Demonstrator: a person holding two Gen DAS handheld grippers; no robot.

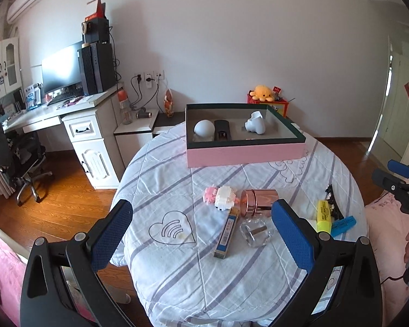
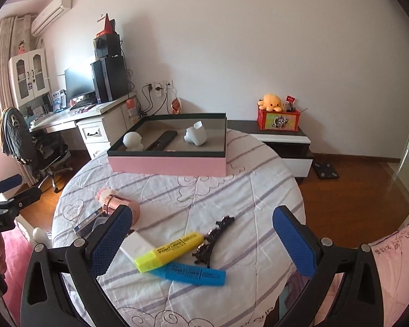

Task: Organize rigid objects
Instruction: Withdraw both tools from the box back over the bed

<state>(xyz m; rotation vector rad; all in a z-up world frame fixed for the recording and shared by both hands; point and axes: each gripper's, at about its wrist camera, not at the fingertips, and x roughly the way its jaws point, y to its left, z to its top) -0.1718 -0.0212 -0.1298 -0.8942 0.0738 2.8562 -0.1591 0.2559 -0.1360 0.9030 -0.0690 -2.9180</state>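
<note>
Both pairs of tongs are held spread wide, with nothing between the blue pads, above a round table (image 2: 259, 190) covered with a striped quilted cloth. The left gripper (image 1: 201, 223) hangs over a loose cluster: a slim blue-and-yellow box (image 1: 226, 233) lies between the pads, its long axis running from about 6 to 12 o'clock, so it is lined up with the tongs rather than across them. Just beside it, toward 3 o'clock, a clear glass dish (image 1: 255, 231) is seen, and at 12 o'clock a shiny copper-coloured tin (image 1: 259, 201) lies on its side next to a small pink-and-white block figure (image 1: 220, 197).

The right gripper (image 2: 201, 231) is held over a yellow marker (image 2: 169, 250), a blue marker (image 2: 189, 272), a black toothed hair clip (image 2: 214, 238) and a flat white box (image 2: 135, 246). The yellow marker lies slantwise, from about 8 to 2 o'clock, resting over the blue one, which runs nearly crosswise (smooth hard plastic, likely to slip under a shallow grip).

The pink storage box (image 1: 245, 152) stands at 12 o'clock on the far edge, well apart from both clusters, already holding a white ball lamp (image 1: 204, 128), a black remote (image 1: 222, 132) and a white ceramic holder (image 1: 255, 124). The right gripper is judged nearer to the markers, the left to the slim box.
</note>
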